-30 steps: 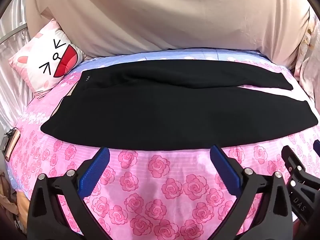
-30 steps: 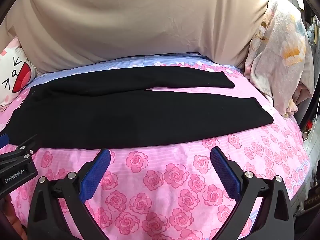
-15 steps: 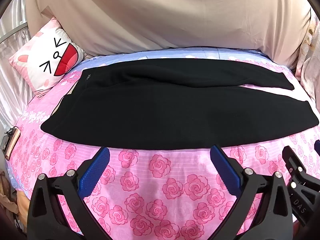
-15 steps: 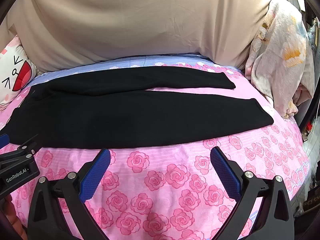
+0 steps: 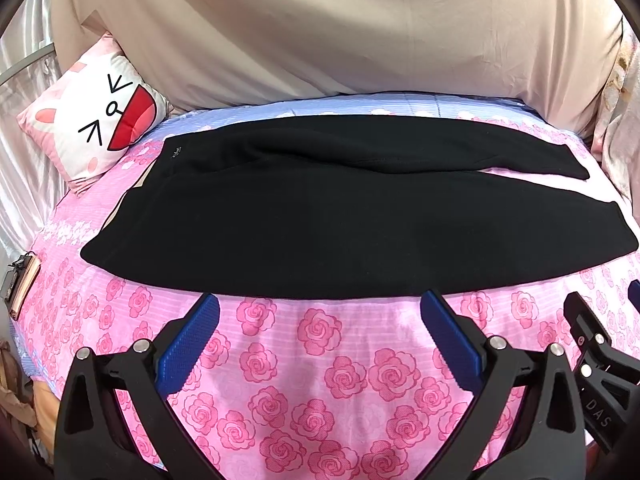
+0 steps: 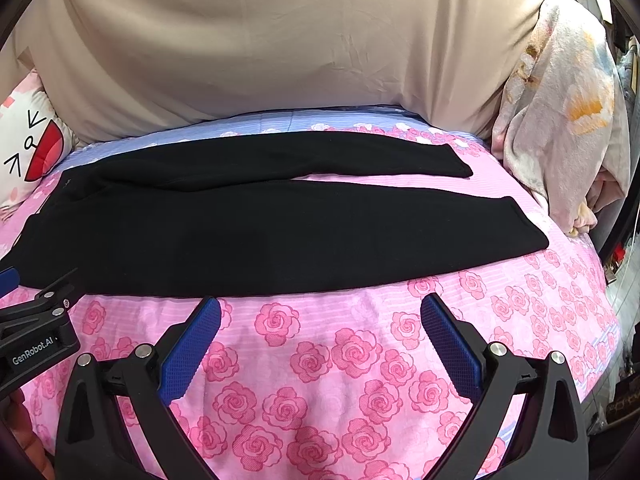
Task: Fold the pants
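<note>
So we've got the black pants (image 5: 352, 224) spread flat across the bed (image 5: 320, 360), waistband at the left by the cat pillow (image 5: 96, 120), the two legs running right and splitting apart toward the hems. Left gripper (image 5: 320, 320) and right gripper (image 6: 320, 320) both hover wide and empty just short of the near edge. Our worry: the fabric's dark and lies flat, so we could easily pinch the rose bedsheet along with it, or grab only one layer and drag the legs further askew.
</note>
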`<state>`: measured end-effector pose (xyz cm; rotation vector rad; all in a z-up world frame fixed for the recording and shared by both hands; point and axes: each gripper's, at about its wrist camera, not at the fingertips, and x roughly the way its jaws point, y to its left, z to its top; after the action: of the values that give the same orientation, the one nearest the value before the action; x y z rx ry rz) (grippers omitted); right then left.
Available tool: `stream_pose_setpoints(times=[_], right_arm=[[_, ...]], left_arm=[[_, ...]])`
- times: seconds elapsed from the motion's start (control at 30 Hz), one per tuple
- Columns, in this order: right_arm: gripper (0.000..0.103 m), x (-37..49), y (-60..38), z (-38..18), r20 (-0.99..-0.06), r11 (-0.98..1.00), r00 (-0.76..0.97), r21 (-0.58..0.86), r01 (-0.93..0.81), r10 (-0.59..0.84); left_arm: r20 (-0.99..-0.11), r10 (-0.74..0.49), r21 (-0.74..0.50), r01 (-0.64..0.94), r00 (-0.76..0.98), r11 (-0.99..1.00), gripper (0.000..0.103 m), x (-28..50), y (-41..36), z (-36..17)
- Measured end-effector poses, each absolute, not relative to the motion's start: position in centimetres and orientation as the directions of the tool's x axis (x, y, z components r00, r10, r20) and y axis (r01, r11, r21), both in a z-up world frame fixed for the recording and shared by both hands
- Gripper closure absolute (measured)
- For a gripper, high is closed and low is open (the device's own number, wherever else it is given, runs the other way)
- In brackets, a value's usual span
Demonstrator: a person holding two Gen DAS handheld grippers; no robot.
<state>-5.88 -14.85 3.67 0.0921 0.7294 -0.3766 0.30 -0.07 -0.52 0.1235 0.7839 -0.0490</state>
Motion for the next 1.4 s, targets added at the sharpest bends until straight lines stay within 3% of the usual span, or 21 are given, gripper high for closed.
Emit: stream_pose_setpoints(times=[1.4], right_arm=[[0.005,-5.2,-15.9,3.3,-0.670,0.928,0.678,-0.044,0.369,-0.301]], left_arm=[[-0.710,0.025,0.106,0.073,0.703,0.992,0.005,1.0,-0.2,-0.2]])
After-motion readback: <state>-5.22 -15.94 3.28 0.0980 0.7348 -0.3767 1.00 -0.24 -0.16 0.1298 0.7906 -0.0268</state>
